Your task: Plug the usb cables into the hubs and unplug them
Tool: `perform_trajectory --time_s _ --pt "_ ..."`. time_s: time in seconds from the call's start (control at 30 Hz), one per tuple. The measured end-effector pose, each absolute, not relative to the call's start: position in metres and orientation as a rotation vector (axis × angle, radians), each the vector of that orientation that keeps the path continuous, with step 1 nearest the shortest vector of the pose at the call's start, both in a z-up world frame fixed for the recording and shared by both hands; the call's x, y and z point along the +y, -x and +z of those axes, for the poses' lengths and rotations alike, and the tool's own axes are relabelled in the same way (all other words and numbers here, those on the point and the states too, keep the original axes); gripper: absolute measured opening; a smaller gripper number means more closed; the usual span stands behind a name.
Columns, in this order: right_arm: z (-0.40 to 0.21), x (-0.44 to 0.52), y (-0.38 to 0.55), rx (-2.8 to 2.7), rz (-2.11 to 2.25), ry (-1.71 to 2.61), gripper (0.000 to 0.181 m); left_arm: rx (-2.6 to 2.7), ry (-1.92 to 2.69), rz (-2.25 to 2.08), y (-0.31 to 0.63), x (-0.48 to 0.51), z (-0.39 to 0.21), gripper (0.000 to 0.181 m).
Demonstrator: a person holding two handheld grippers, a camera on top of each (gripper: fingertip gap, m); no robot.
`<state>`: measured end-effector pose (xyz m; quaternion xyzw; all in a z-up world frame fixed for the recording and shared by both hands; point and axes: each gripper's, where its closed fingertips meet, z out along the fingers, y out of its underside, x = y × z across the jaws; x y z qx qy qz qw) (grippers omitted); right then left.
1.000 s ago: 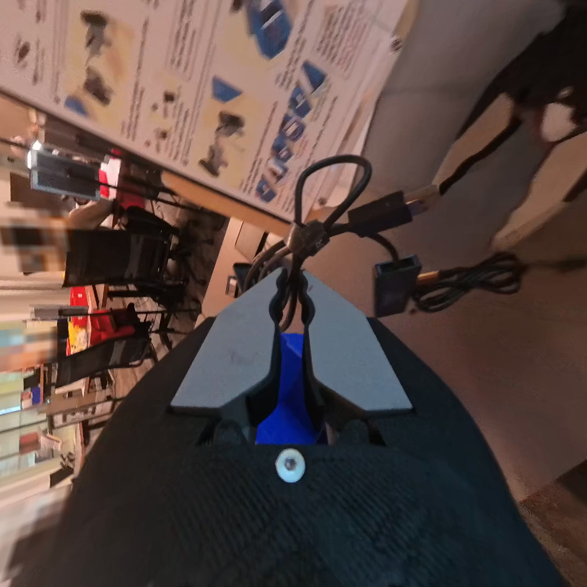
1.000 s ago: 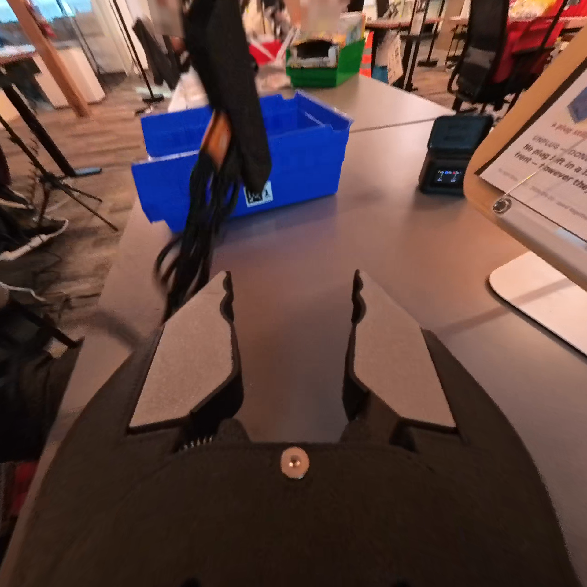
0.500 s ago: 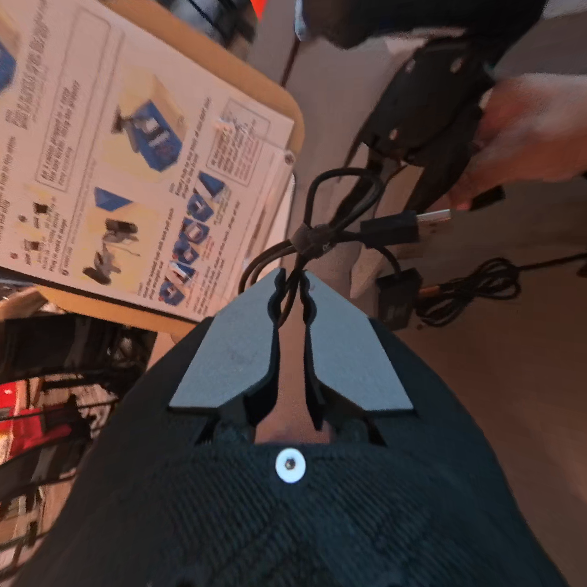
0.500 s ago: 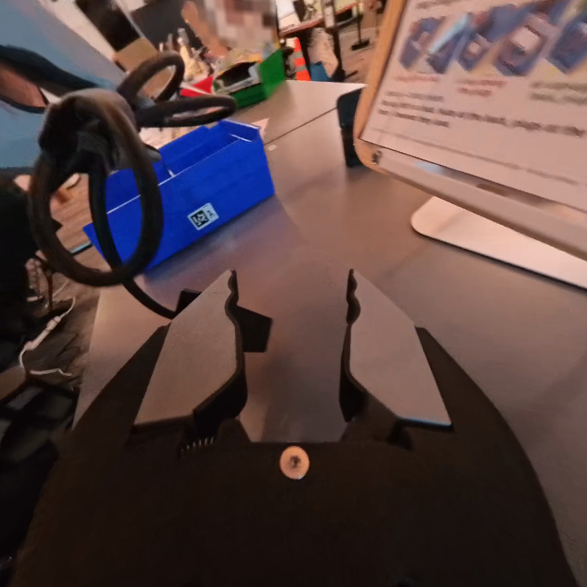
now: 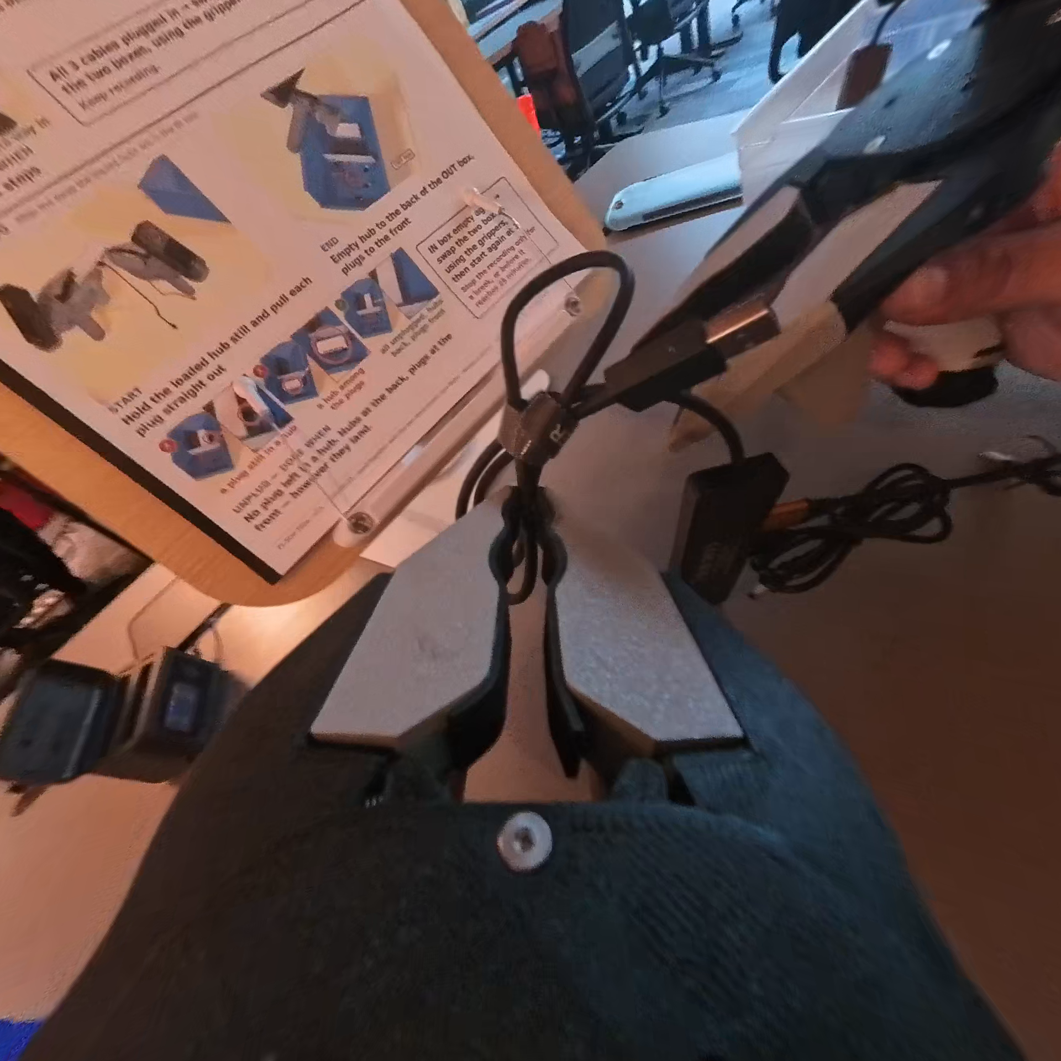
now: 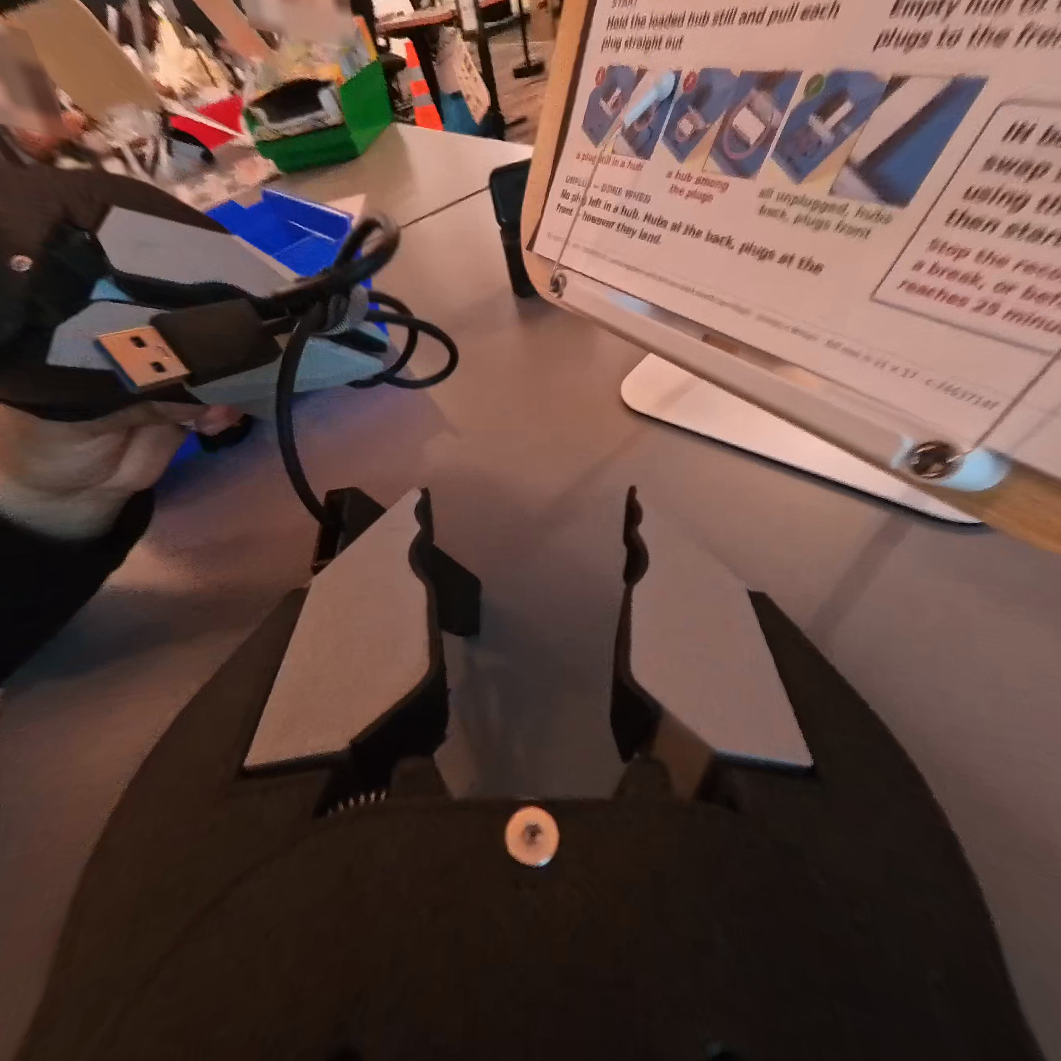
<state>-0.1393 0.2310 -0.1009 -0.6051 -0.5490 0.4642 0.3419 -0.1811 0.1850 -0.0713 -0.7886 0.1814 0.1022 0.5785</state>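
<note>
In the left wrist view my left gripper (image 5: pixel 525 531) is shut on the doubled black cable (image 5: pixel 565 321) of a USB hub, just below its grey strap (image 5: pixel 534 430). The cable's USB plug (image 5: pixel 740 330) sticks out to the right. The black hub (image 5: pixel 723 528) hangs below it. In the right wrist view my right gripper (image 6: pixel 525 499) is open with nothing between its pads. The hub (image 6: pixel 453 591) hangs close by its left finger (image 6: pixel 356 631), partly hidden behind it. The left gripper (image 6: pixel 321 304) and the plug (image 6: pixel 143 356) show at the left.
A tilted instruction board (image 6: pixel 804 172) on a white base (image 6: pixel 717 413) stands at the right of the grey table (image 6: pixel 545 436). A blue bin (image 6: pixel 287 229) and a small black device (image 6: pixel 508 195) stand behind. Another coiled black cable (image 5: pixel 850 511) lies beyond the hub.
My left gripper, still shut on the cable, has swung round towards the right gripper. The right gripper has turned towards the board, narrowed a little, and the hanging hub now sits at its left finger.
</note>
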Motion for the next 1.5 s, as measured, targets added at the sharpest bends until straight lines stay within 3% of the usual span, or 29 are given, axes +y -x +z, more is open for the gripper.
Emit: perform_trajectory --time_s 0.17,0.2,0.6,0.7,0.83,0.97,1.13,1.27,1.5 --pt "-0.078 0.203 0.134 -1.517 1.237 1.417 0.072 0.400 1.882 0.101 0.178 0.178 -0.077 0.002" --pt "-0.076 0.192 0.134 -1.554 1.292 1.409 0.064 0.402 1.880 0.095 0.177 0.178 -0.077 0.002" --pt "-0.070 0.133 0.122 -1.736 1.488 1.301 0.087 0.432 1.884 0.118 0.165 0.179 -0.079 0.001" --pt "-0.092 0.134 0.130 -1.755 1.380 1.383 0.070 0.436 1.872 0.138 0.163 0.181 -0.078 0.001" --pt "-0.111 0.144 0.136 -1.748 1.260 1.437 0.027 0.445 1.877 0.128 0.155 0.183 -0.080 0.001" --pt "-0.109 0.153 0.132 -1.752 1.218 1.432 0.021 0.436 1.875 0.134 0.153 0.185 -0.080 0.002" --pt "-0.103 0.164 0.121 -1.784 1.150 1.396 0.008 0.438 1.911 0.046 0.149 0.183 -0.087 0.015" --pt "-0.093 0.171 0.114 -1.753 1.236 1.413 0.007 0.397 1.951 -0.007 0.153 0.182 -0.093 0.023" --pt "-0.061 0.194 0.099 -1.558 1.451 1.418 0.007 0.399 1.963 -0.066 0.153 0.177 -0.095 0.022"
